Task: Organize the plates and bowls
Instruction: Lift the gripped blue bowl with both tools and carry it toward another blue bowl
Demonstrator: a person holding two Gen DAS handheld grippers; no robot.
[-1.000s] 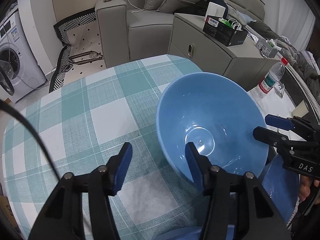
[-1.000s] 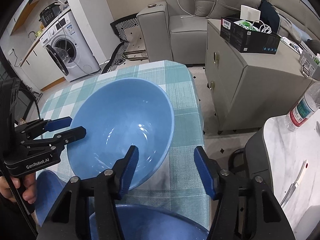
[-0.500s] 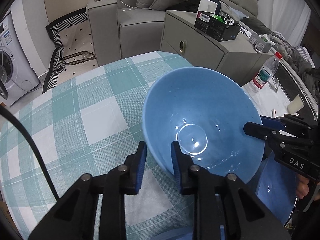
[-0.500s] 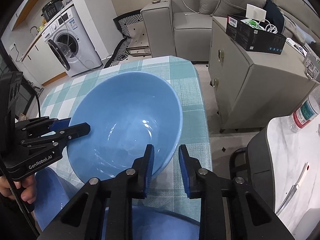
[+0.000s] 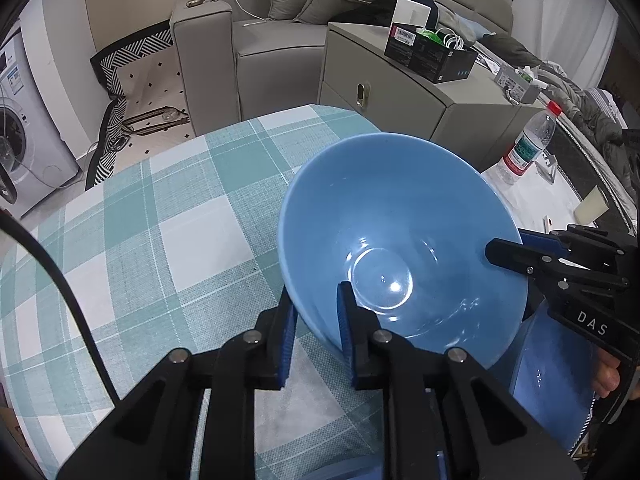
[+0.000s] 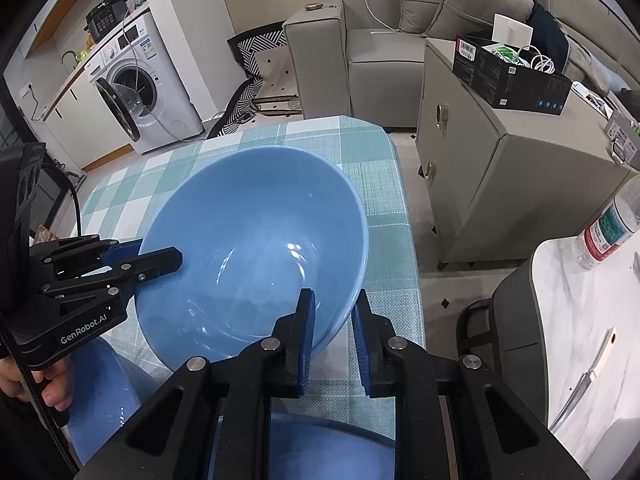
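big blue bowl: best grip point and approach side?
Grip the blue bowl by its thin rim, one pad inside and one outside, coming from above at opposite near edges. The wide, smooth, flaring wall gives nothing else to pinch. Both claws have just closed that way: the left claw on its near rim, the right claw across from it.

One big blue bowl (image 5: 404, 240), two blue plates (image 6: 96, 396) (image 6: 320, 448) on the counter (image 5: 160, 232), one water bottle (image 5: 528, 144), two grippers (image 5: 316, 328) (image 6: 334, 336).
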